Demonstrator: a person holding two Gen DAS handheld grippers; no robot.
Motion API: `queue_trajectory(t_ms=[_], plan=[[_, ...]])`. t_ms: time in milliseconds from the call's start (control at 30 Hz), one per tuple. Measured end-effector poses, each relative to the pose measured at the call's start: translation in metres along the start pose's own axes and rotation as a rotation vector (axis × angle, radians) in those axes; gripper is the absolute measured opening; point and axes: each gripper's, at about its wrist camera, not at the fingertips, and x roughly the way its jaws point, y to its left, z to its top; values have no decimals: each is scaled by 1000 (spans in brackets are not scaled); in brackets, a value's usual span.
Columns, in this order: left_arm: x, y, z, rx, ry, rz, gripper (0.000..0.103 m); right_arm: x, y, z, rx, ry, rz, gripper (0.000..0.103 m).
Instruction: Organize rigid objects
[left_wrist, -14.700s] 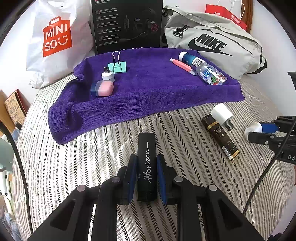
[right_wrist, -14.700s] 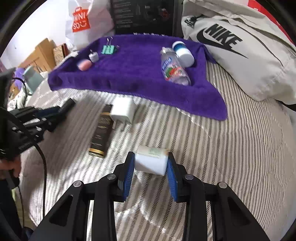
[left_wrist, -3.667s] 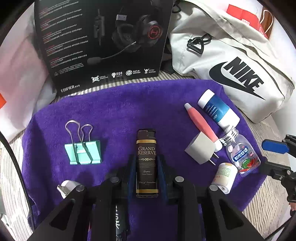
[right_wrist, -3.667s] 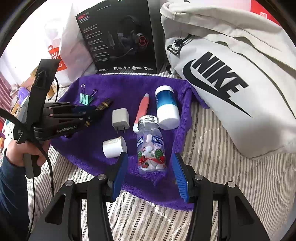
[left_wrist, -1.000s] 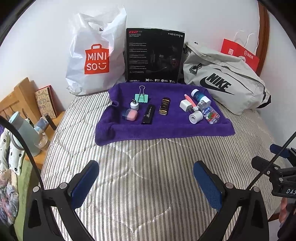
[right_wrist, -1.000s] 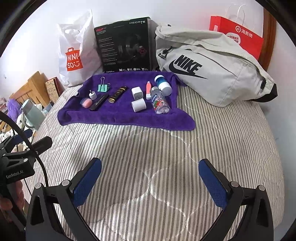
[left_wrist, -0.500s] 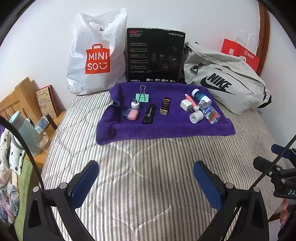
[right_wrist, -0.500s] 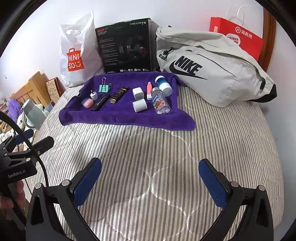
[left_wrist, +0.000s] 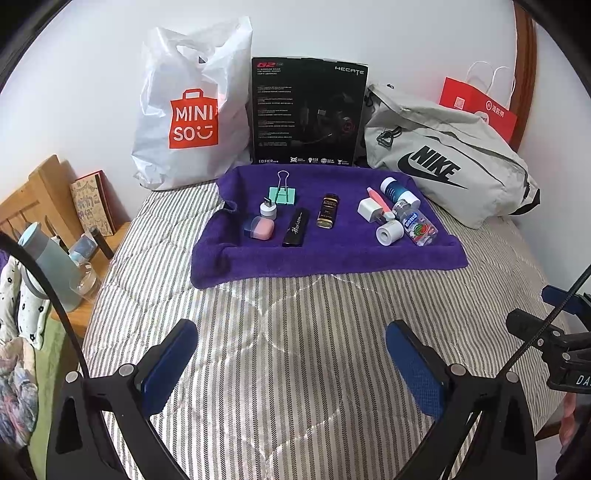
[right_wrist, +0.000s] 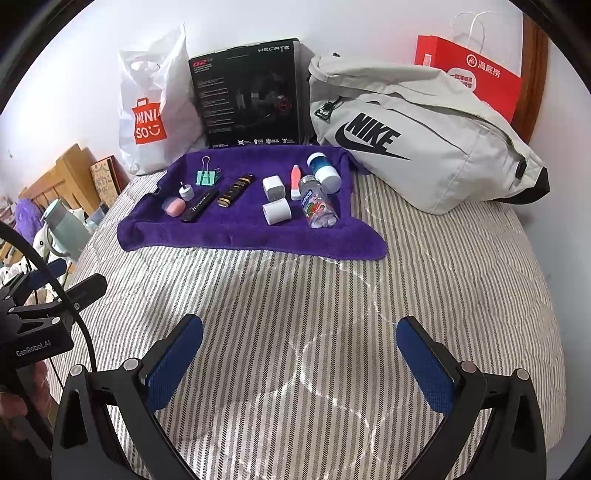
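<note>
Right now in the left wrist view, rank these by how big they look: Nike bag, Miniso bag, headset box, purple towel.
1. purple towel, widest spread, though it lies nearest the camera
2. Nike bag
3. Miniso bag and headset box: too alike to rank, both standing at the wall.

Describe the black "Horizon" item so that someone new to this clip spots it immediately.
Find the purple towel spread on the striped bed. In its left half, a slim black bar lies lengthwise between the pink-and-blue case and the gold-trimmed dark lighter. Only it carries white cursive lettering along its length.
</note>
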Motion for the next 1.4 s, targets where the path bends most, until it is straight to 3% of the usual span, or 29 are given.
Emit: queue_trajectory(t_ms=[1400], plan=[[3,-1,-3,16,11,-1,103,-3,-2,-2,-6,-1,-6,103]])
